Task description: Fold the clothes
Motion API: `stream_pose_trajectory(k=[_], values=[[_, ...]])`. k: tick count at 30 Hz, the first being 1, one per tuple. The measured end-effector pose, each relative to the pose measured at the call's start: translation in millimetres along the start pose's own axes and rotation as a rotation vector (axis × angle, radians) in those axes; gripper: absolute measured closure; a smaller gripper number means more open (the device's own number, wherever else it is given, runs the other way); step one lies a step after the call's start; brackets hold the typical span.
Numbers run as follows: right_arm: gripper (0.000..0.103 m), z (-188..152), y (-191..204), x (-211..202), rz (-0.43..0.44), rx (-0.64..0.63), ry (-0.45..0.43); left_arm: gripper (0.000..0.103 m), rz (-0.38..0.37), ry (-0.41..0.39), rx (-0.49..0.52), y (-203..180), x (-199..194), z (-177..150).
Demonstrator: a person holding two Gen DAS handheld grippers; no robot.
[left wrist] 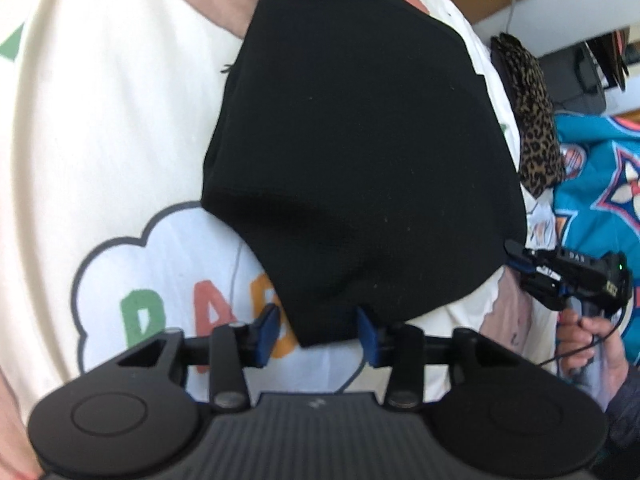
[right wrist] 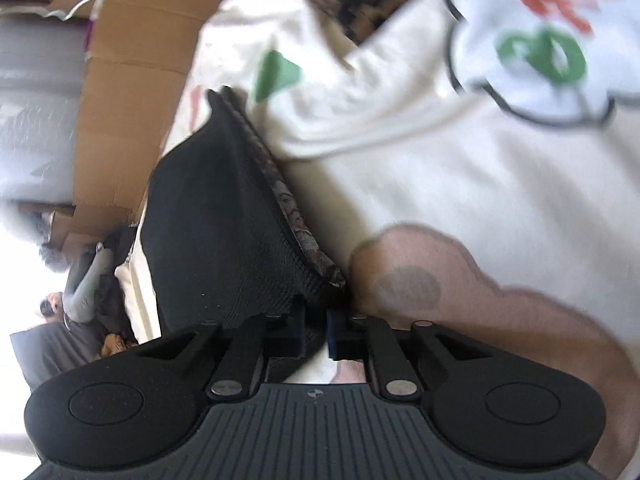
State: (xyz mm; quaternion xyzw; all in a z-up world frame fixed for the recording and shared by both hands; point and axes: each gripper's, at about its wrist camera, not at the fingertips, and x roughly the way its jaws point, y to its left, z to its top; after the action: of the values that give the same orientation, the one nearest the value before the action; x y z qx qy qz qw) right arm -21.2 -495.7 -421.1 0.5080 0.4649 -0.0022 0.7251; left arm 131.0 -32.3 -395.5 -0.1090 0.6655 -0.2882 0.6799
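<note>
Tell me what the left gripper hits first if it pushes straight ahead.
The left gripper is open, and the near corner of the black garment already lies between its fingers, so it would likely meet that cloth first.

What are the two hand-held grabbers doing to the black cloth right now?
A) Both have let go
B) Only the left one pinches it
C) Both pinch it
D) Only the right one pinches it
D: the right gripper is shut on the black cloth's edge, while the left gripper's blue fingers stand apart around a corner.

Garment (left wrist: 360,152) on bedsheet (left wrist: 100,140), leopard-print cloth (left wrist: 532,120) right.
</note>
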Motion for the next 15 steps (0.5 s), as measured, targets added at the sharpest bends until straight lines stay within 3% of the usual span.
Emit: stream_pose_trajectory(k=[1, 2, 6, 8, 12, 15], values=[[0.096, 1, 2, -2, 0.0, -0.009, -0.008, 0.085, -0.011, 0.004, -0.005, 0, 1, 0], [0.096, 3, 5, -3, 0.0, -0.018, -0.016, 0.089, -0.023, 0.008, -0.005, -1, 2, -1], [0.093, 9, 14, -9, 0.001, -0.055, -0.047, 0.091, -0.043, 0.008, 0.014, -3, -1, -5], [0.088, 7, 10, -3, -0.013, -0.043, -0.033, 0.088, -0.049, 0.005, 0.005, 1, -3, -4], [0.07, 0, -1, 9, 0.045, 0.025, 0.002, 0.068, -0.065, -0.007, -0.015, 0, 9, -6], [0.068, -1, -3, 18, 0.078, 0.058, 0.004, 0.064, -0.104, -0.026, -0.044, 3, 11, -5]])
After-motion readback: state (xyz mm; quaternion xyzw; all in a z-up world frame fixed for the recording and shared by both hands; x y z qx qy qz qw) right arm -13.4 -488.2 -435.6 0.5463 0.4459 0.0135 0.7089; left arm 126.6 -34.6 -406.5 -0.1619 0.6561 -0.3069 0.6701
